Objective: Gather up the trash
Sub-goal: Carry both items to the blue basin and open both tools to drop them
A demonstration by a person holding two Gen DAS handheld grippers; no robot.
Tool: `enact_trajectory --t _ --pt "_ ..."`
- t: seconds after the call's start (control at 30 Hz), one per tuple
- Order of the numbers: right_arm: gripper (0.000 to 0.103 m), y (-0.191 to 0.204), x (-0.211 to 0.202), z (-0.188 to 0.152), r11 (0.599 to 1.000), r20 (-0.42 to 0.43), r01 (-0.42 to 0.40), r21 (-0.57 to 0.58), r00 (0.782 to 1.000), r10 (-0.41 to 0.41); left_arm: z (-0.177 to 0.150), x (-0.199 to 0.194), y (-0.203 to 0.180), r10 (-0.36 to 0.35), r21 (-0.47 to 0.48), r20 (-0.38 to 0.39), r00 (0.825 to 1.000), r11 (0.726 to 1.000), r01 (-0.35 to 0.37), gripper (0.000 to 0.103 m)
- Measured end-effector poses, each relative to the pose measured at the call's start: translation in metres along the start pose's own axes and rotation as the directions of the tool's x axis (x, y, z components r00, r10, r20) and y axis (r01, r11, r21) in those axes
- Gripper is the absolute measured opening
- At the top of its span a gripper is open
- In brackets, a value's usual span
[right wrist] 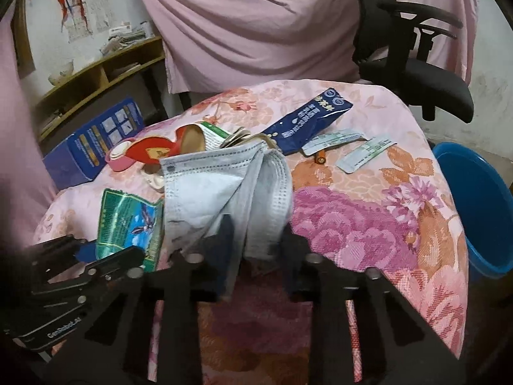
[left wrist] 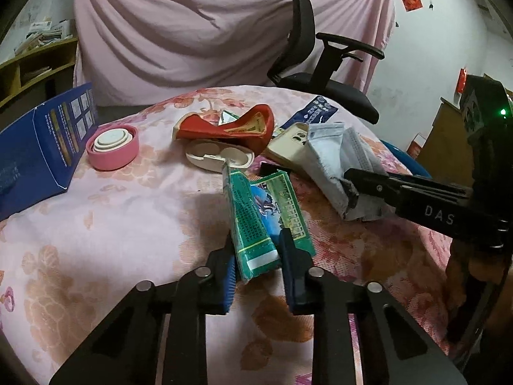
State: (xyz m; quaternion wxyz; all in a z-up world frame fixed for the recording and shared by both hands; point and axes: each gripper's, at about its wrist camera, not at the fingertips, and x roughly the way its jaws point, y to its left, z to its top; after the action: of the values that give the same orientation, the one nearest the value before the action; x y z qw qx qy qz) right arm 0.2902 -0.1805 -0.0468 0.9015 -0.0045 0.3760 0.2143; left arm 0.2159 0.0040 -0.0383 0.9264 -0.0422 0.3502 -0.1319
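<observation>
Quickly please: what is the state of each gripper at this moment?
Left gripper: closed on the green packet.
Right gripper: closed on the grey face mask.

You see a pink floral cloth (left wrist: 128, 218) covering the bench, a green and blue wrapper (left wrist: 269, 218), a pale grey mask (right wrist: 224, 189), a red pouch (left wrist: 231, 125), a blue bucket (right wrist: 481, 211).

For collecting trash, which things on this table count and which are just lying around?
Trash job:
green wrapper in left gripper
face mask in right gripper
blue bucket

Probably lying about:
phone case
pink lid
blue box
</observation>
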Motion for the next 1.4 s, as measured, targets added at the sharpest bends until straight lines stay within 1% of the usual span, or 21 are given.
enact_trajectory --t 0.03,0.13,0.27,0.33,0.4,0.47,0.53,0.6,0.67,0.7,0.77,0.83,0.9,0.93,1.0,1.1,1.13,1.23,1.27,1.33,1.4 --pt "0.037 0.0 -0.001 0.0 1.0 0.006 -0.009 -0.001 1.0 0.009 -0.001 -0.001 -0.001 0.004 0.002 0.008 1.0 1.0 -0.004 0.019" --pt "0.031 0.0 -0.004 -0.002 0.999 0.027 -0.037 -0.003 0.999 0.037 -0.004 -0.005 -0.006 0.019 0.008 0.055 0.998 1.0 -0.019 0.018" --pt "0.029 -0.003 -0.019 -0.004 0.998 0.106 -0.065 -0.001 0.992 0.064 -0.005 -0.015 -0.019 0.039 0.023 0.143 0.989 0.999 -0.043 0.018" --pt "0.029 -0.002 -0.027 -0.005 0.997 0.147 -0.075 -0.005 0.986 0.074 -0.004 -0.021 -0.025 0.045 0.032 0.193 0.98 0.998 -0.052 0.018" --pt "0.029 -0.002 -0.036 -0.006 0.997 0.19 -0.069 -0.019 0.979 0.071 -0.002 -0.03 -0.032 0.052 0.04 0.249 0.967 0.997 -0.064 0.018" --pt "0.029 -0.004 -0.047 -0.007 0.996 0.244 -0.081 -0.023 0.966 0.084 0.003 -0.037 -0.037 0.053 0.046 0.287 0.956 0.997 -0.069 0.018" --pt "0.03 -0.008 -0.062 -0.005 0.998 0.309 -0.063 -0.019 0.949 0.066 0.008 -0.043 -0.044 0.052 0.057 0.33 0.943 0.996 -0.075 0.018" --pt "0.03 -0.016 -0.08 -0.003 1.0 0.391 -0.018 -0.012 0.92 0.021 0.021 -0.043 -0.055 0.033 0.071 0.361 0.932 0.996 -0.063 0.018" --pt "0.03 -0.027 -0.1 0.001 0.999 0.467 0.043 0.005 0.883 -0.041 0.035 -0.039 -0.068 0.005 0.081 0.383 0.924 0.996 -0.039 0.018" --pt "0.03 -0.032 -0.106 0.003 0.997 0.489 0.071 0.014 0.87 -0.069 0.043 -0.036 -0.076 -0.012 0.091 0.396 0.918 0.995 -0.026 0.018" --pt "0.03 -0.051 -0.123 0.005 0.987 0.547 0.148 0.054 0.823 -0.154 0.061 -0.025 -0.097 -0.058 0.119 0.412 0.909 0.993 0.009 0.018" --pt "0.03 -0.07 -0.135 0.007 0.973 0.57 0.207 0.099 0.79 -0.226 0.077 -0.015 -0.114 -0.099 0.143 0.414 0.905 0.989 0.043 0.018" --pt "0.03 -0.093 -0.143 0.007 0.95 0.584 0.275 0.149 0.751 -0.309 0.096 0.002 -0.138 -0.154 0.167 0.385 0.91 0.981 0.096 0.018" --pt "0.03 -0.102 -0.144 0.007 0.94 0.58 0.297 0.17 0.741 -0.339 0.104 0.011 -0.145 -0.171 0.173 0.366 0.915 0.978 0.114 0.018" --pt "0.03 -0.132 -0.146 0.009 0.915 0.56 0.325 0.237 0.725 -0.402 0.12 0.038 -0.167 -0.207 0.177 0.299 0.931 0.971 0.159 0.018" --pt "0.03 -0.17 -0.136 0.01 0.884 0.499 0.34 0.321 0.733 -0.463 0.141 0.079 -0.192 -0.245 0.151 0.184 0.952 0.964 0.219 0.018" --pt "0.03 -0.184 -0.131 0.009 0.871 0.469 0.348 0.346 0.74 -0.482 0.147 0.09 -0.198 -0.251 0.145 0.155 0.956 0.963 0.229 0.018" --pt "0.03 -0.216 -0.117 0.005 0.844 0.383 0.334 0.42 0.778 -0.498 0.161 0.13 -0.217 -0.249 0.145 0.048 0.967 0.96 0.24 0.018" --pt "0.03 -0.226 -0.11 0.005 0.835 0.345 0.337 0.436 0.794 -0.5 0.164 0.139 -0.223 -0.254 0.149 0.019 0.967 0.957 0.249 0.018" --pt "0.03 -0.238 -0.101 0.003 0.827 0.304 0.336 0.449 0.814 -0.496 0.167 0.16 -0.232 -0.259 0.153 -0.038 0.965 0.953 0.262 0.018" --pt "0.03 -0.25 -0.094 0.0 0.819 0.258 0.335 0.465 0.834 -0.488 0.169 0.181 -0.239 -0.266 0.151 -0.098 0.959 0.949 0.278 0.018"
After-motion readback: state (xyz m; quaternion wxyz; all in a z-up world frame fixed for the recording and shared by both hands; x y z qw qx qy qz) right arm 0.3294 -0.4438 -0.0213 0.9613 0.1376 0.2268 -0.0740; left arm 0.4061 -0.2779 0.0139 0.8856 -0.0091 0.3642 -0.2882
